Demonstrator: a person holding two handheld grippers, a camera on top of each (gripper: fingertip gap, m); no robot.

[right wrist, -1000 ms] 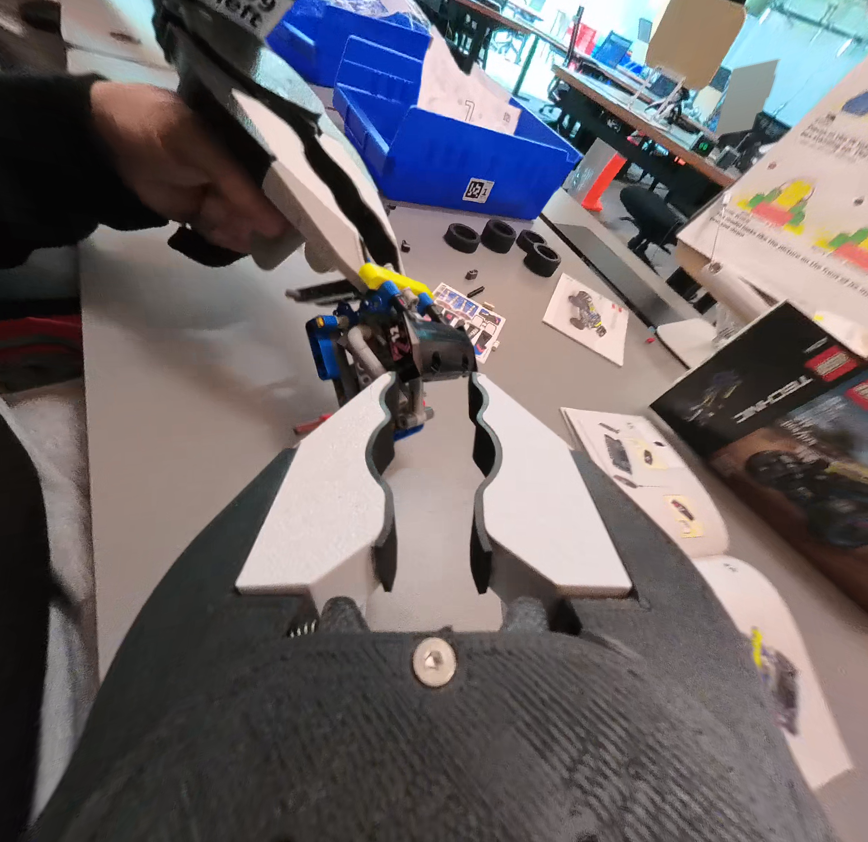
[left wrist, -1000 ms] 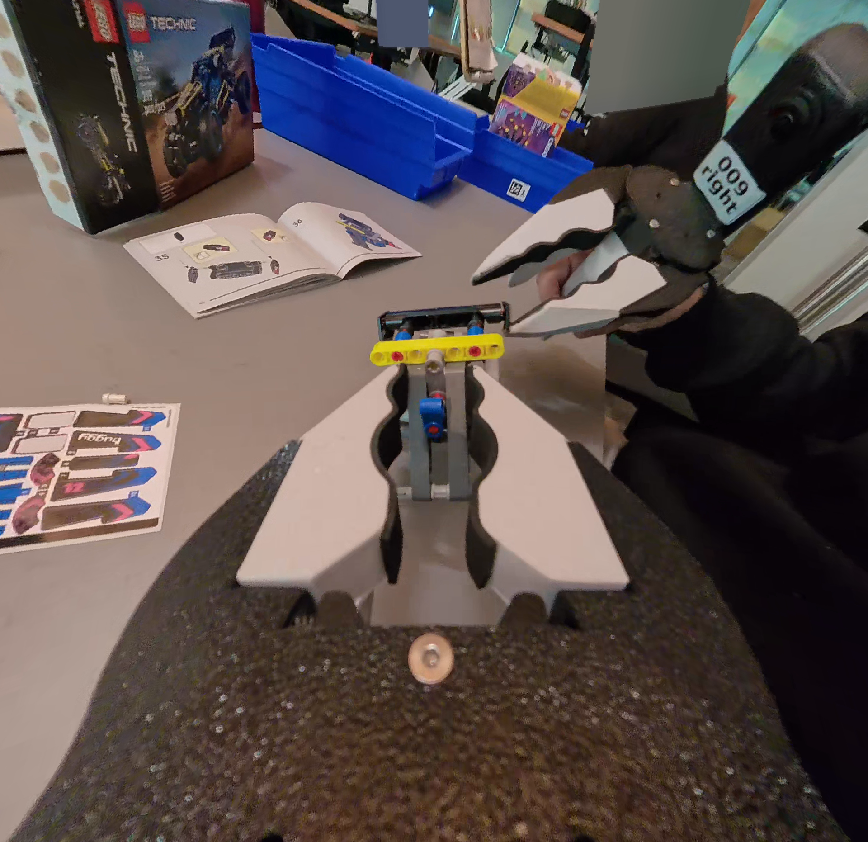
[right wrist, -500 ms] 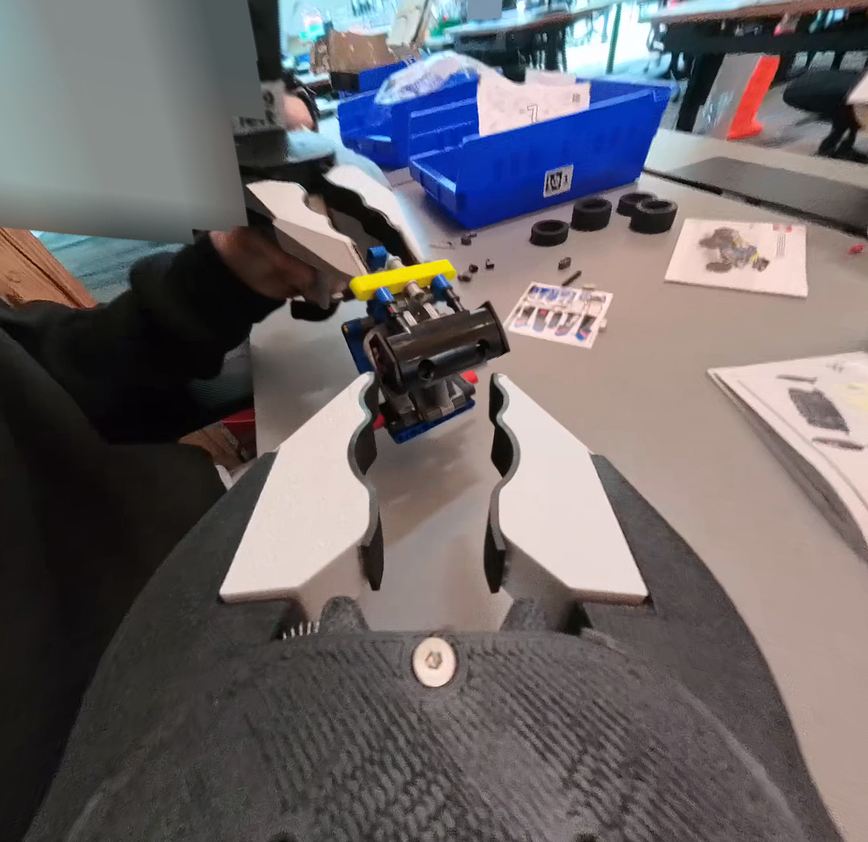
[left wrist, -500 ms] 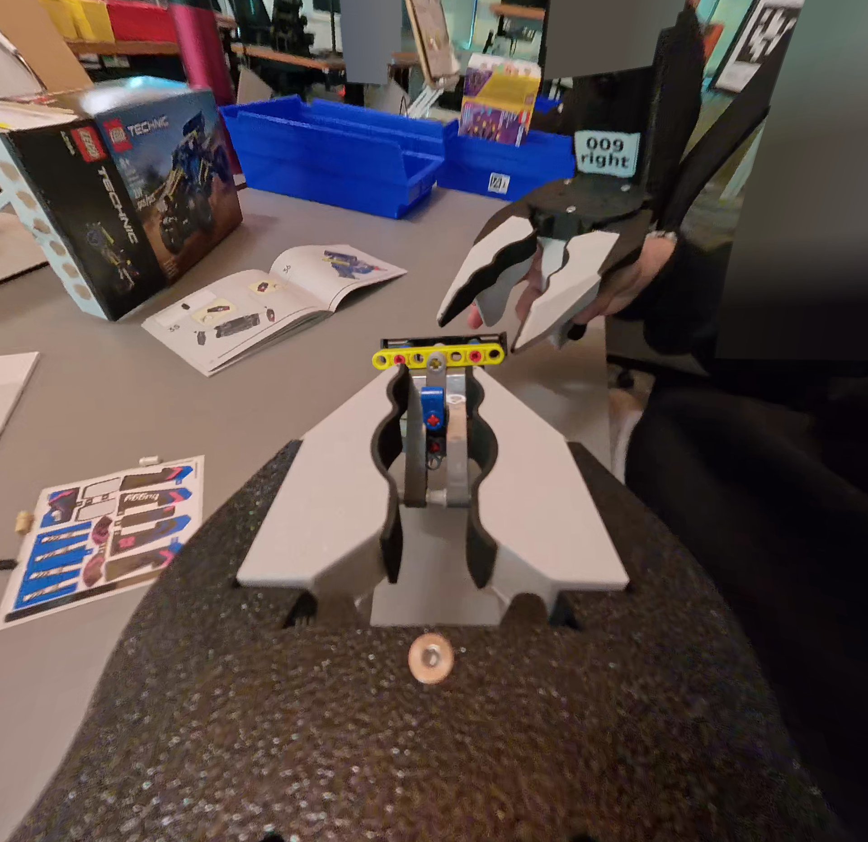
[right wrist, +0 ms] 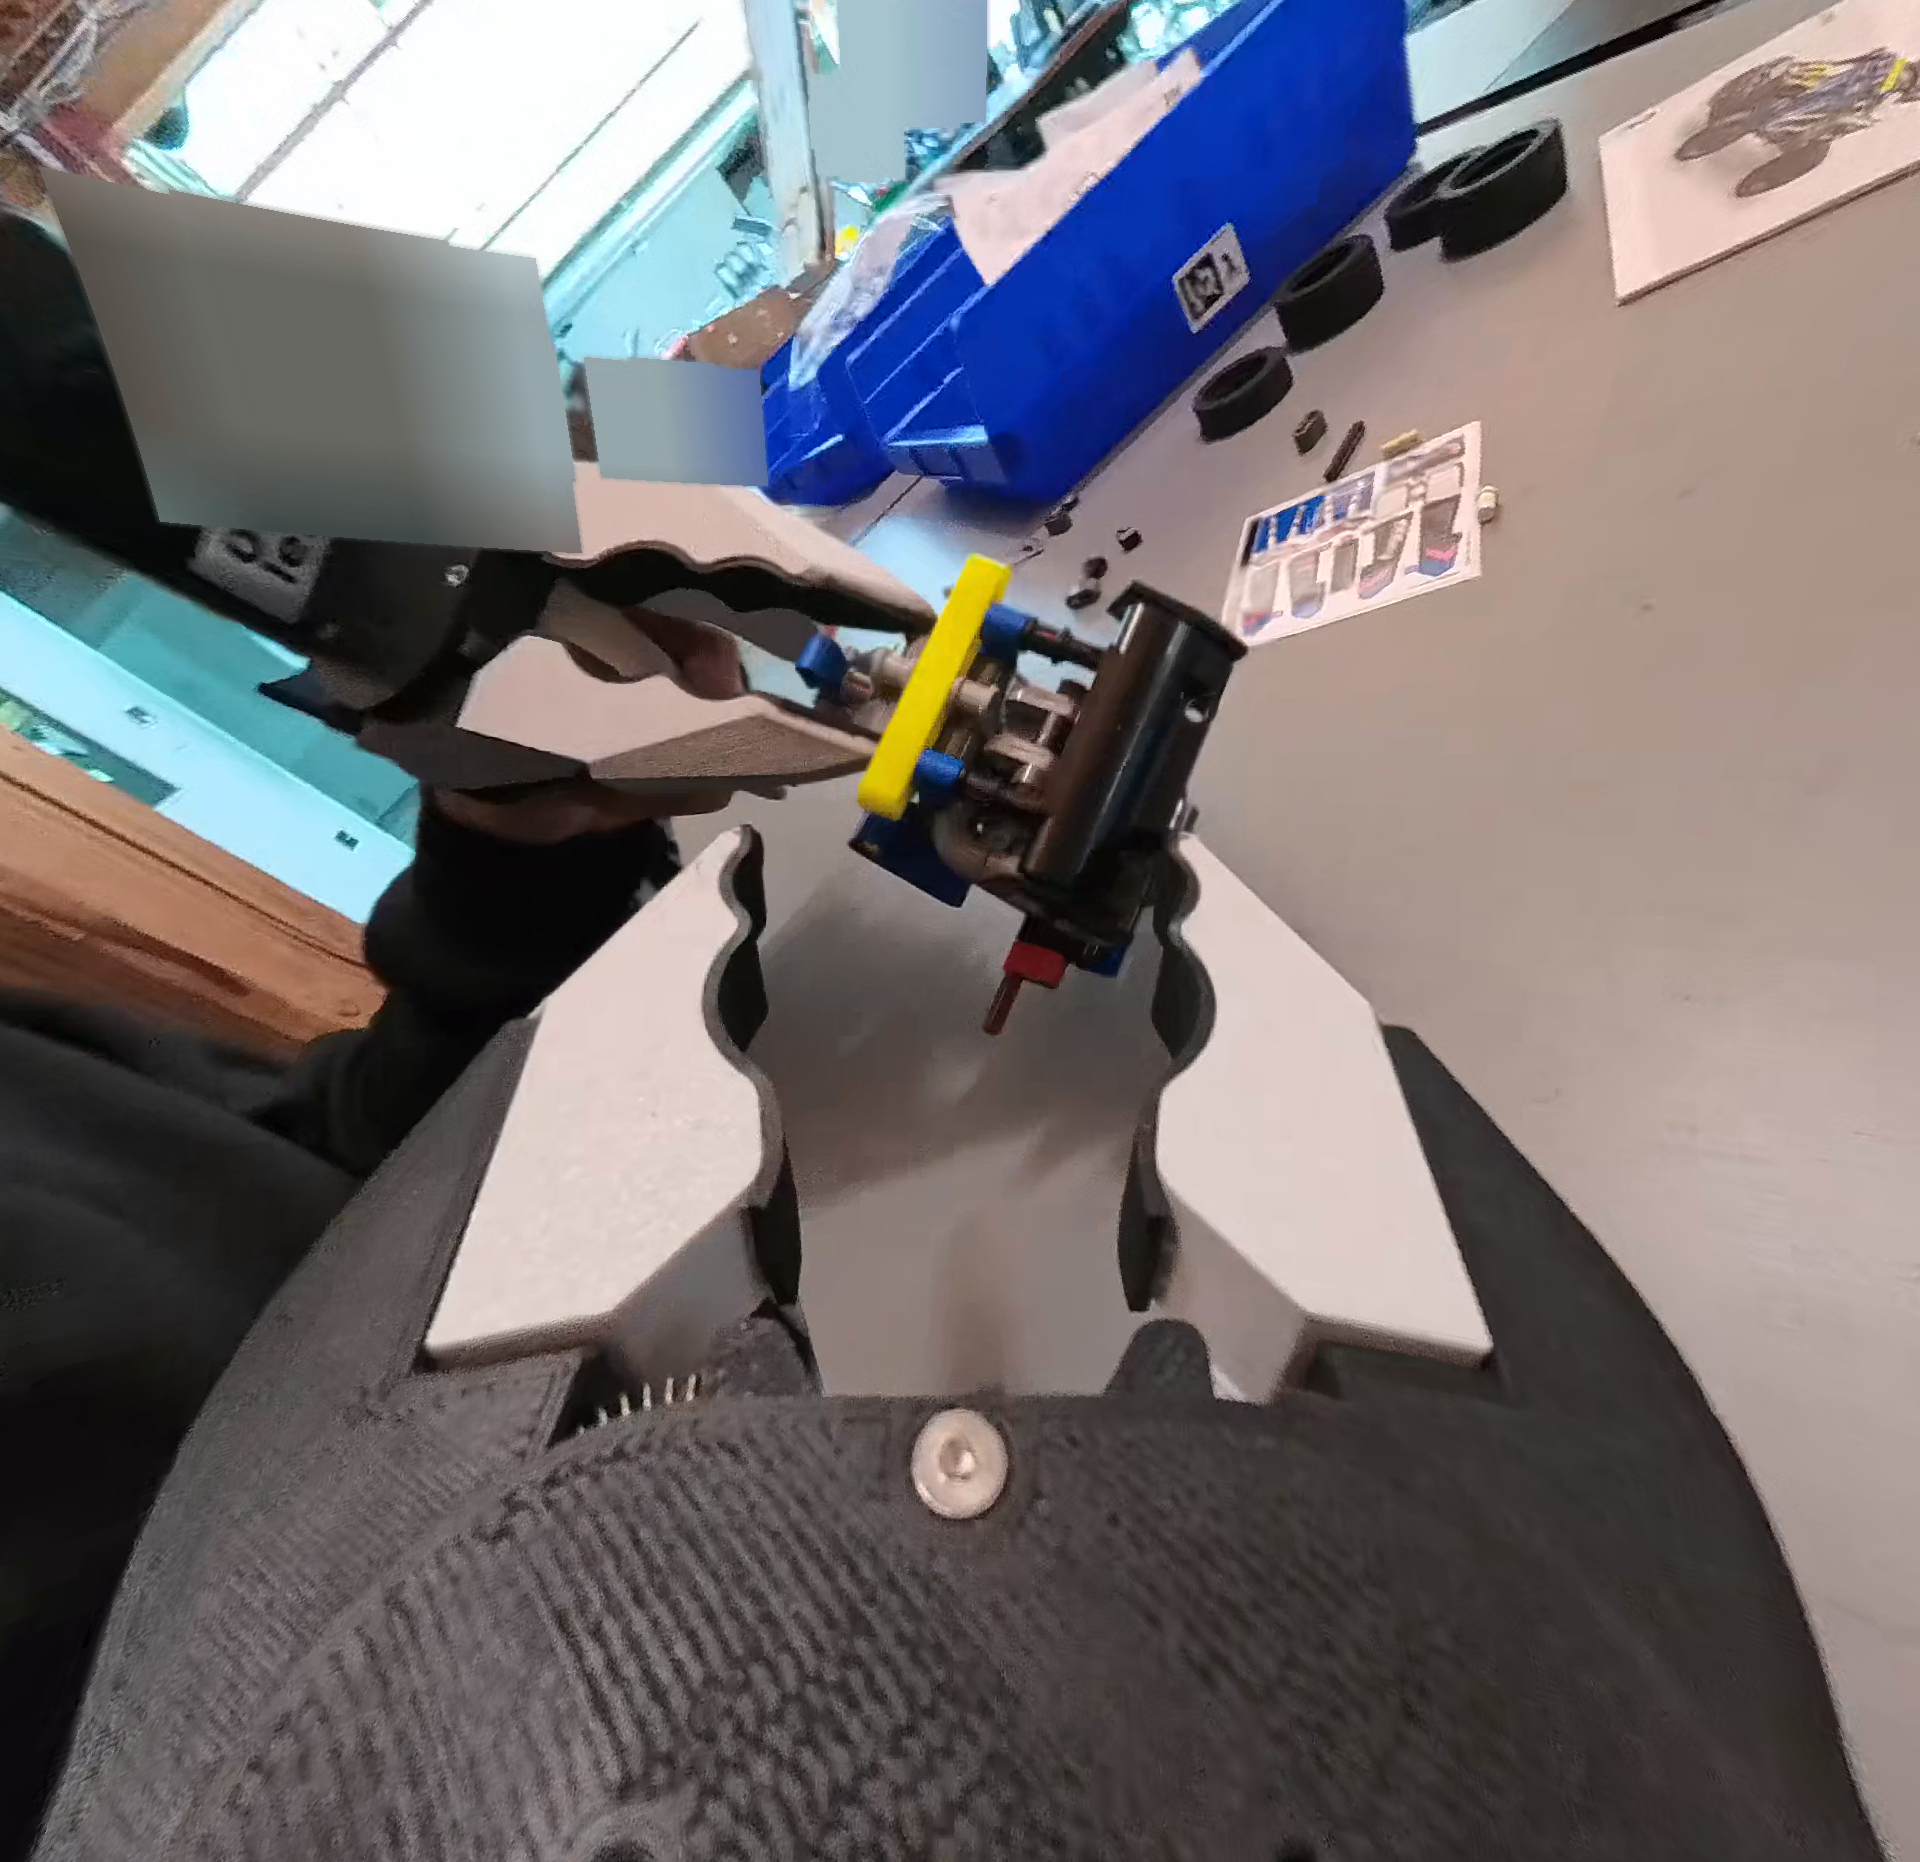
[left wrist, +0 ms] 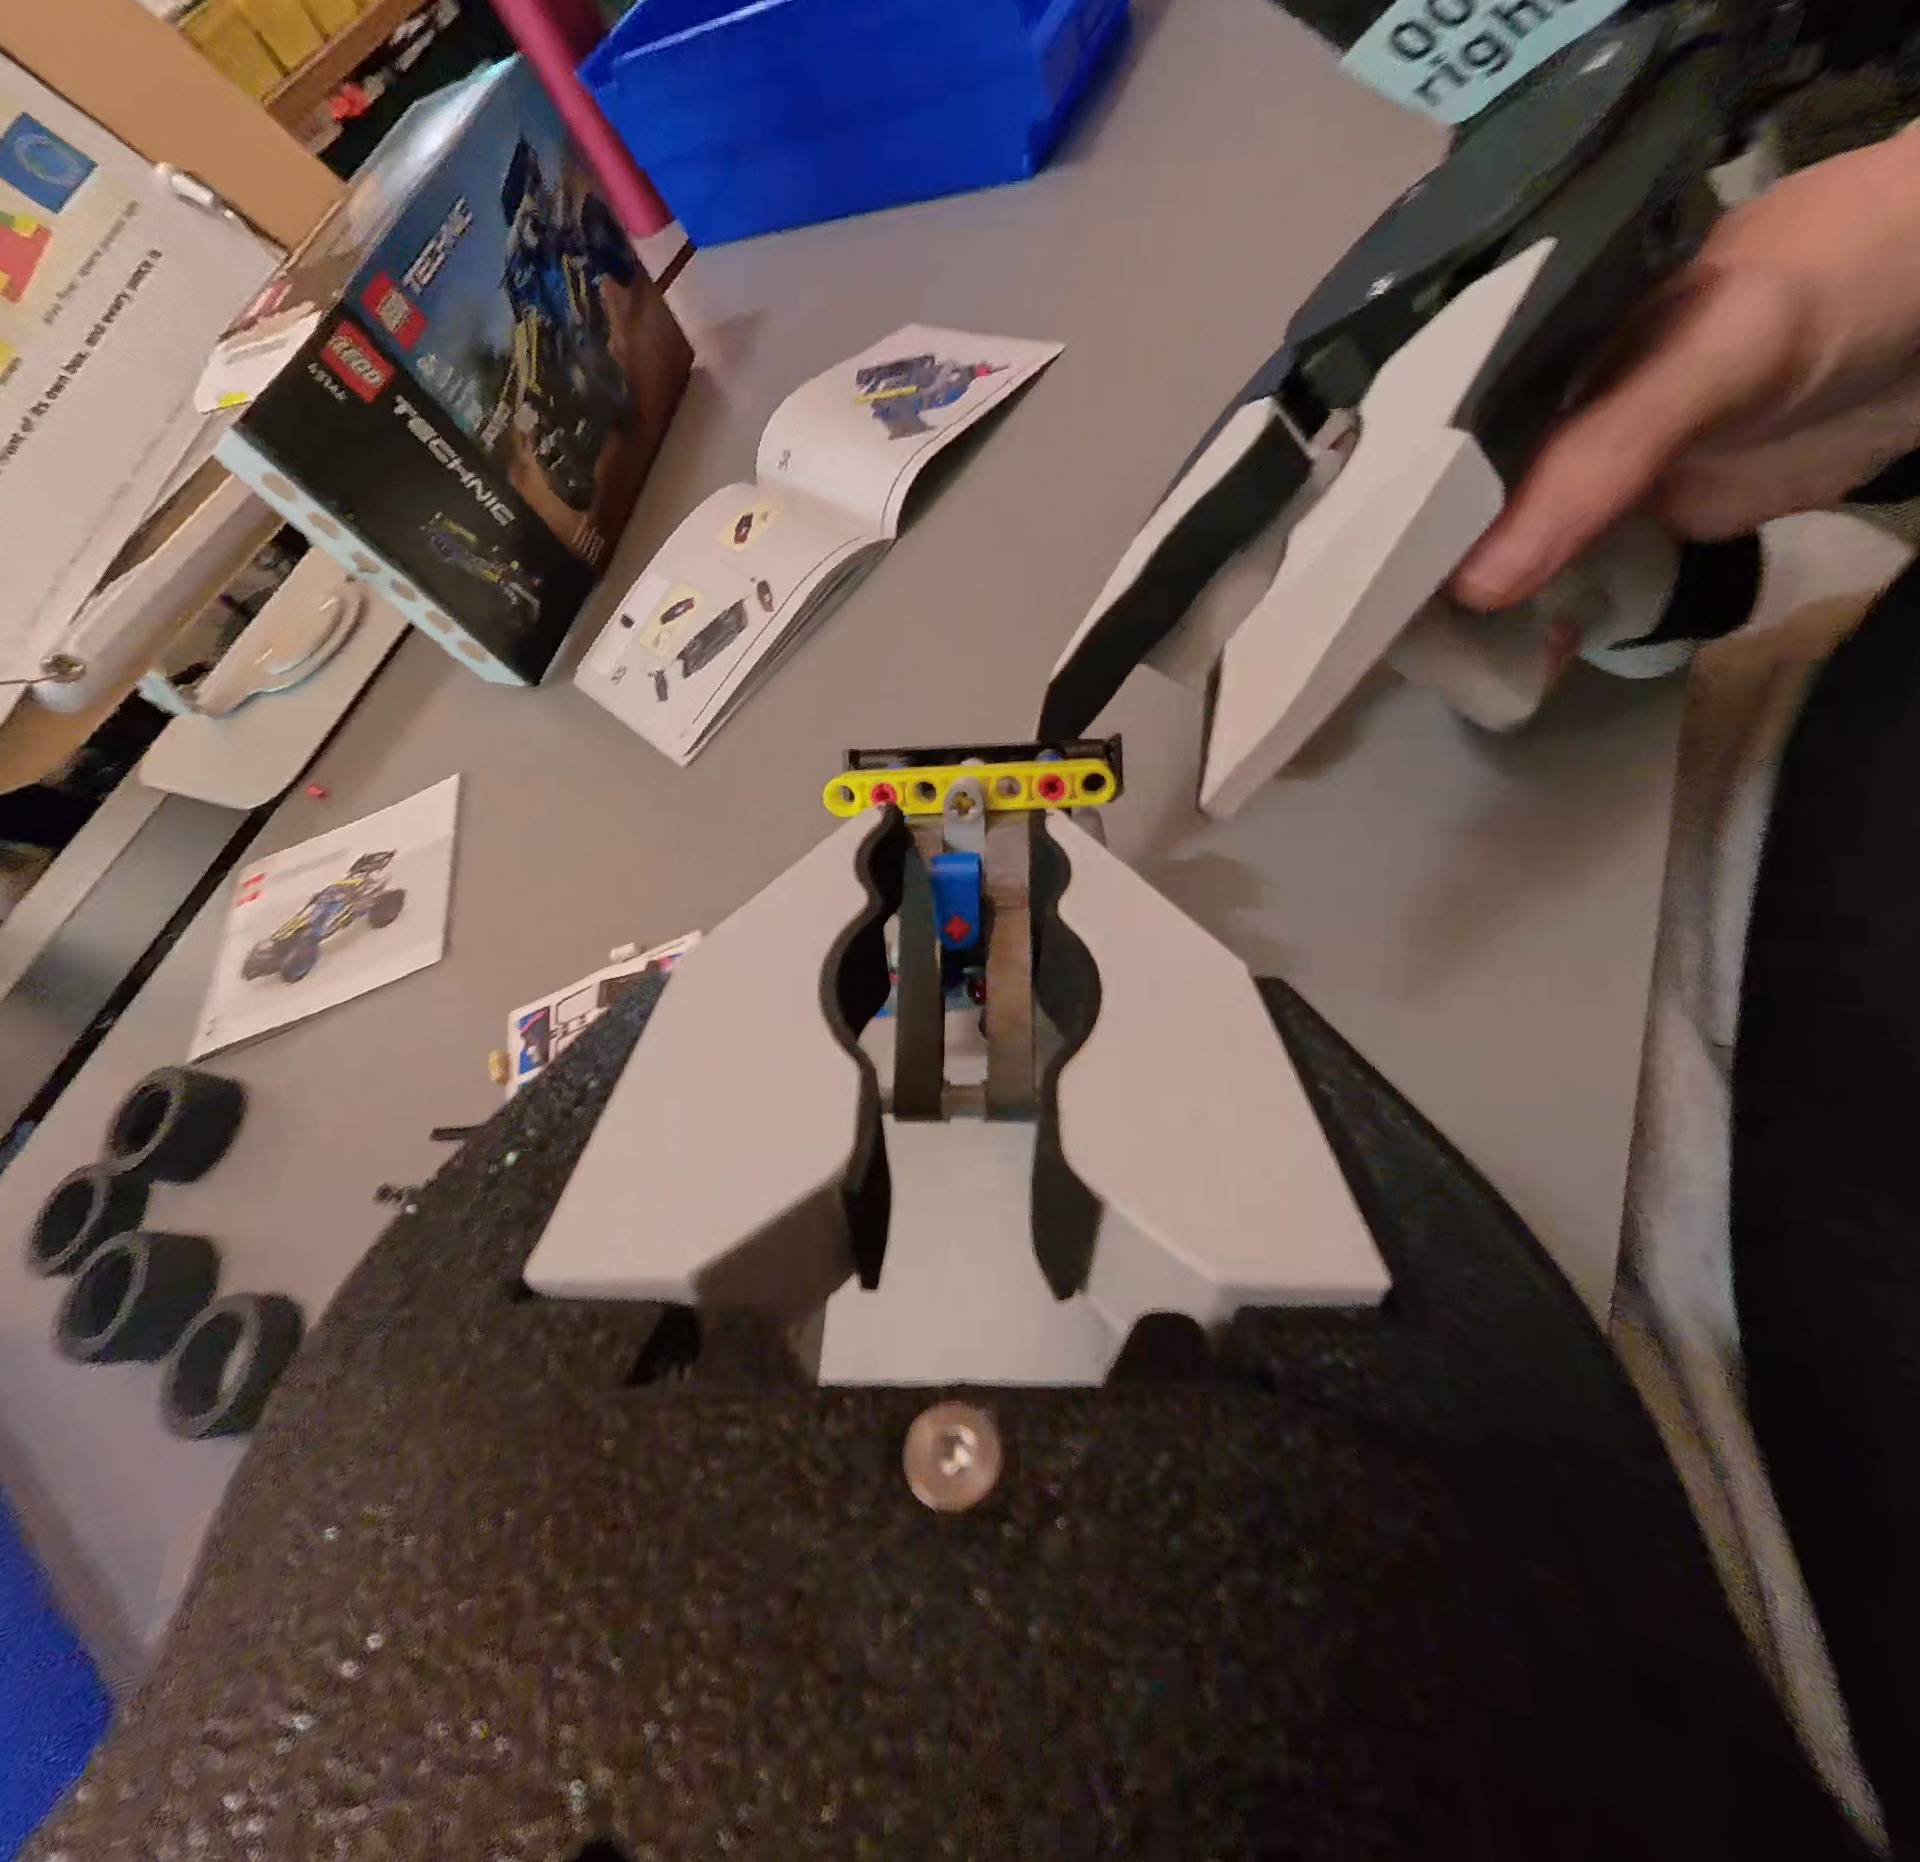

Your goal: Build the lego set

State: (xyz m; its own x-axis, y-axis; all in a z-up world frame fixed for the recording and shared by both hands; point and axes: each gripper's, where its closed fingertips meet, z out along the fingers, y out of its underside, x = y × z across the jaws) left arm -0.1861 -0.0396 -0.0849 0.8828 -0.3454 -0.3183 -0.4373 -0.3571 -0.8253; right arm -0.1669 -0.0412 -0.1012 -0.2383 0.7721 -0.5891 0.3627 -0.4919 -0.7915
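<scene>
Far left on the grey worktop [left wrist: 1299, 254] sat four black tyres [left wrist: 156, 1262] in a loose cluster, and just past them a white leaflet [left wrist: 332, 924] with a buggy pictured on it. Behind that stood the building-set box [left wrist: 468, 399], tilted in view, with an open instruction booklet [left wrist: 821, 524] lying beside it and a blue bin [left wrist: 852, 67] at the back. A sticker sheet [right wrist: 1351, 550] lay flat near some small black loose parts [right wrist: 1091, 565].

Centre stage: the left gripper [left wrist: 966, 836] was clamped on a small brick-built chassis assembly [right wrist: 1039, 763], its pads pressing two grey beams at the rear end, holding it in the air above the worktop. A yellow beam [left wrist: 971, 789] with red pins crossed the assembly just beyond the fingertips, with a black cylindrical block [right wrist: 1143, 732] at the far end.

Over to the right, the right gripper [right wrist: 961, 867] stood wide open, nothing gripped. One of its fingertips [right wrist: 1179, 877] was right up against the black end of the assembly, the other finger well apart from it. A hand [left wrist: 1714, 420] held that gripper's handle.
</scene>
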